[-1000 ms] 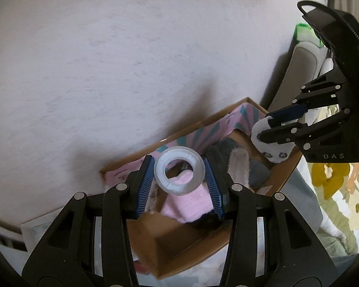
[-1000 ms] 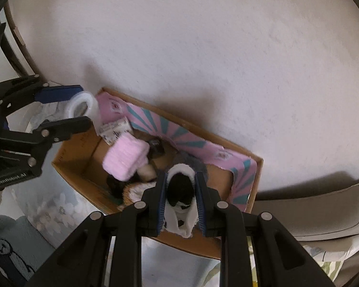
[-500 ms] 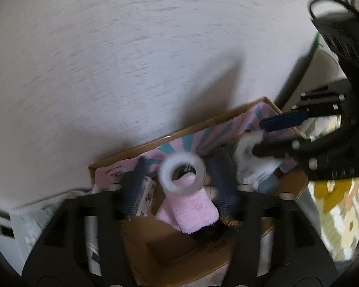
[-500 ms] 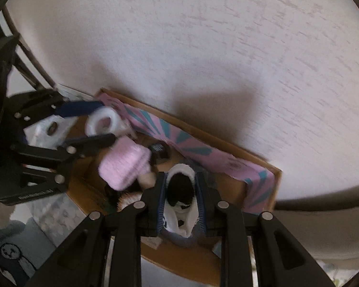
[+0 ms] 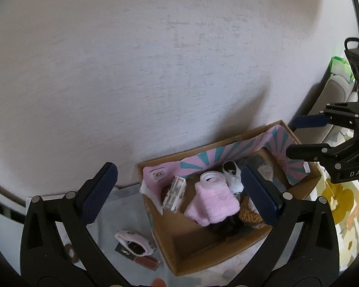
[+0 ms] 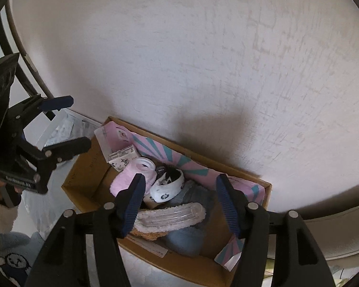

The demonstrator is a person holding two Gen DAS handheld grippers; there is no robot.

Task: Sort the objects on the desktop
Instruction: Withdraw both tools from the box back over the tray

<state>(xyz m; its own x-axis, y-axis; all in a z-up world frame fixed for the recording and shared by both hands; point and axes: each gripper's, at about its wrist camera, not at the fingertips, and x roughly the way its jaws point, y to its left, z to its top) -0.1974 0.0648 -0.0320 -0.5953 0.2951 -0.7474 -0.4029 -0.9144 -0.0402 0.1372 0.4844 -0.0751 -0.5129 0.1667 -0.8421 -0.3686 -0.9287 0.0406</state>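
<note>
Left gripper (image 5: 179,191) let go of tape roll (image 5: 212,179), jaws now opening wide, nothing clamped; roll lies below them on pink fluffy sock (image 5: 213,203) in cardboard box (image 5: 193,248). Right gripper (image 6: 179,203) released white sock (image 6: 167,189), jaws opening, empty; sock rests in box beside roll. Box also holds small carton (image 5: 174,196), grey slipper (image 6: 172,215).

Left gripper (image 5: 179,191) jaws opening wide, nothing between. Right gripper (image 6: 179,201) jaws opening, empty, angled down.
</note>
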